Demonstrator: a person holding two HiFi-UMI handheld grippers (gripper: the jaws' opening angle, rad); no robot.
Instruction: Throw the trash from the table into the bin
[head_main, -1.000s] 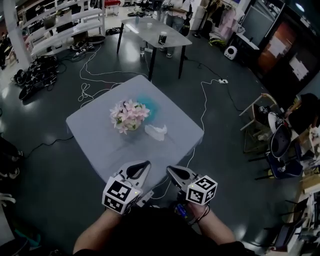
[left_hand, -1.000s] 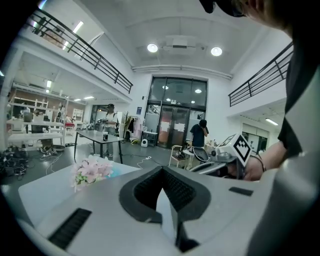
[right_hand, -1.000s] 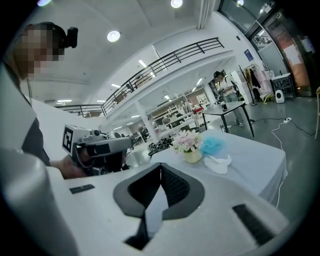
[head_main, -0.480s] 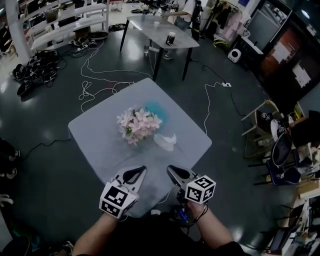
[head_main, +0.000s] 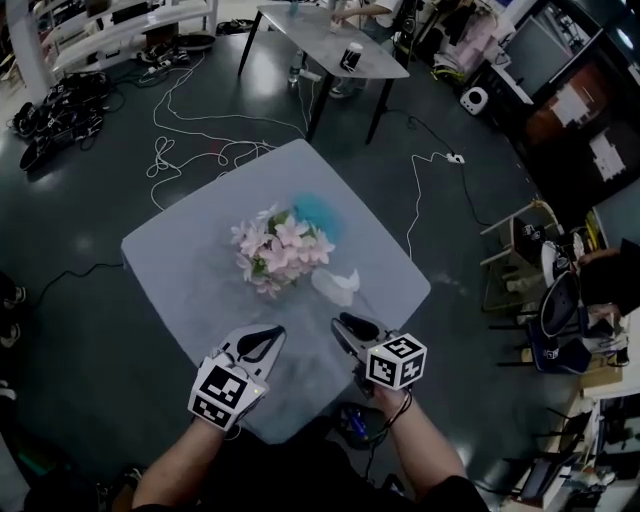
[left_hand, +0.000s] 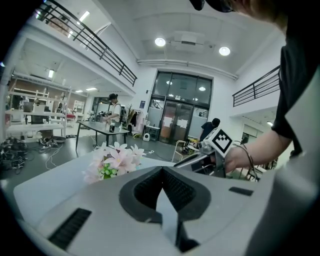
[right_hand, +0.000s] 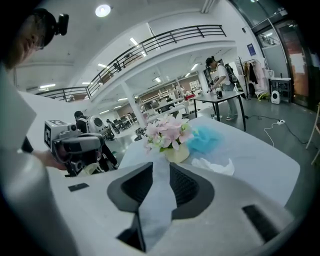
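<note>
Tongs are both over the near corner of the desk (head_main: 180, 265), side by side and apart, pointing at its middle.

Left tongs (head_main: 268, 338) (left_hand: 161, 170): clenched, pads together, nothing between them.

Right tongs (head_main: 345, 328) (right_hand: 160, 165): jaws have just been opening. There is now a narrow gap, and only bare desk shows through it. They grip nothing.

Tissue (head_main: 337, 285) (right_hand: 212, 166): white and crumpled, lying flat on the desk. It sits just ahead of the right tongs and a bit to their right, with no contact. It is near the flowers, on their right.

Flowers (head_main: 280, 248) (left_hand: 114, 160) (right_hand: 170, 131): pink bunch in a pale pot, upright, about mid-desk, straight ahead of both tongs.

Blue wad (head_main: 318, 212) (right_hand: 207, 139): on the desk just beside the flowers, on the far right side. It is farther off than the tissue.

Past the desk, loose white cables (head_main: 200, 150) run across the dark floor (head_main: 90, 200).

Far desk (head_main: 320, 35): dark legs, a cup (head_main: 352, 55) on top, and a person (left_hand: 115, 107) standing at it.
</note>
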